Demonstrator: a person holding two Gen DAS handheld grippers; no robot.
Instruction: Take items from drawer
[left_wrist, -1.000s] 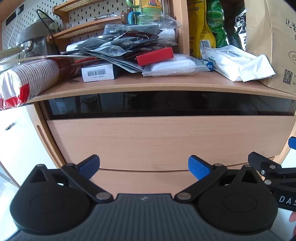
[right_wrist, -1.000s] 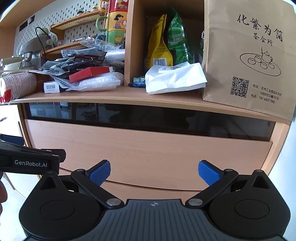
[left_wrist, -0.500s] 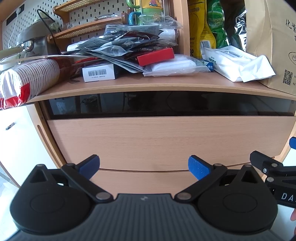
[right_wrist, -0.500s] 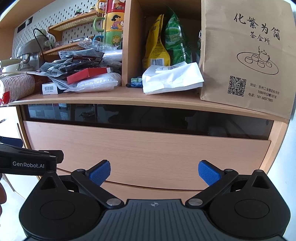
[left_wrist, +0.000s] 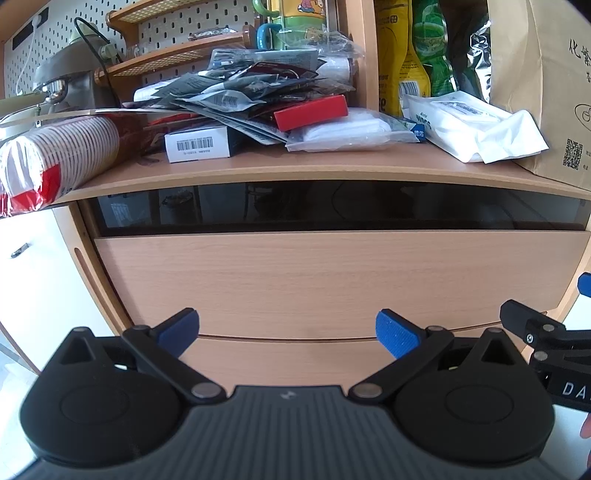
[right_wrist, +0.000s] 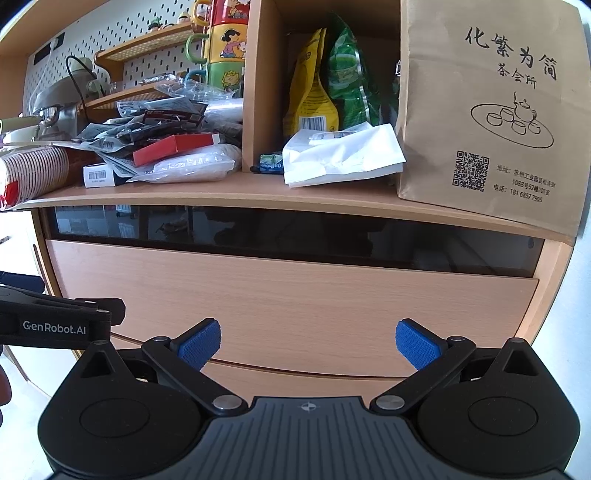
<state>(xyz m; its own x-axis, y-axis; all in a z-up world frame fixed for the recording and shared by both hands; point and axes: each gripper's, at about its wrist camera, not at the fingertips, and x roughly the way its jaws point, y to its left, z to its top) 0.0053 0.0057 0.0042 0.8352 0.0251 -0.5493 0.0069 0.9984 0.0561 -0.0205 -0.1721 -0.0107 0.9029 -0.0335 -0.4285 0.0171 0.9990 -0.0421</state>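
Observation:
A light wood drawer front (left_wrist: 332, 280) fills the middle of the left wrist view, shut, under a dark gap; it also shows in the right wrist view (right_wrist: 295, 306). A second drawer front (left_wrist: 280, 358) lies below it. My left gripper (left_wrist: 286, 330) is open and empty, a short way in front of the drawer. My right gripper (right_wrist: 308, 341) is open and empty, also facing the drawer. The right gripper's body shows at the right edge of the left wrist view (left_wrist: 546, 343). The drawer's contents are hidden.
The shelf (left_wrist: 295, 170) above holds a stack of paper cups (left_wrist: 55, 158), a pile of packets with a red box (left_wrist: 312, 112), a white packet (right_wrist: 343, 155), snack bags (right_wrist: 328, 81) and a brown paper bag (right_wrist: 491, 110). Mugs (right_wrist: 225, 44) stand behind.
The right wrist view has shifted slightly, with the shelf items sitting a little lower and more to the left. The left view is almost unchanged. Both grippers stay open.

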